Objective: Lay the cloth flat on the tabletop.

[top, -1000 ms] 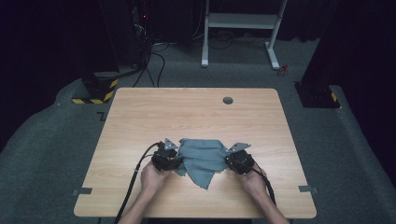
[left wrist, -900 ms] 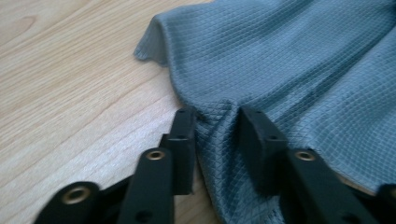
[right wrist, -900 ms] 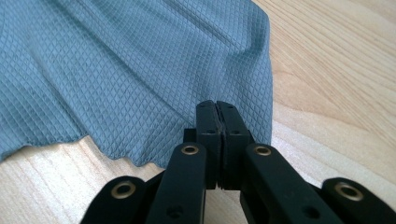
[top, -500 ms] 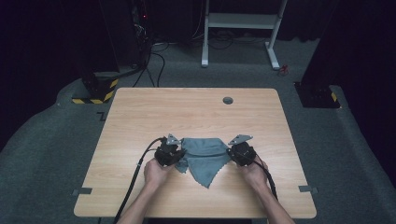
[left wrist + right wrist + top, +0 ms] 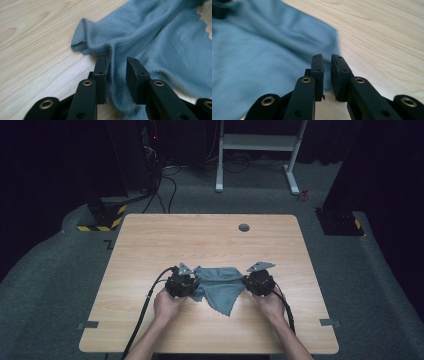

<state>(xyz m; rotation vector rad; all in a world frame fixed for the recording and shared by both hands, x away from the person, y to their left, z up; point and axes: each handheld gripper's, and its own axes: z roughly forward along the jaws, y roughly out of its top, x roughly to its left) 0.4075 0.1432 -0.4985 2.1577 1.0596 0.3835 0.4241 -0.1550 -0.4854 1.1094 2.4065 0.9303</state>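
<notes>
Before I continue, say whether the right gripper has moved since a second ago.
Yes: the right gripper has shifted slightly toward the table's round hole. Its jaws have just been opening, with no cloth gripped.

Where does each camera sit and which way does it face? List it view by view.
High view: above the person's side, looking forward and down on the table; forearms, left gripper and right gripper show.
Left gripper view: rides the left gripper, looking along its parted jaws at a fold of the cloth.
Right gripper view: rides the right gripper, jaws slightly apart by the cloth's edge.
Shared: the grey-blue cloth on the wooden table.
</notes>
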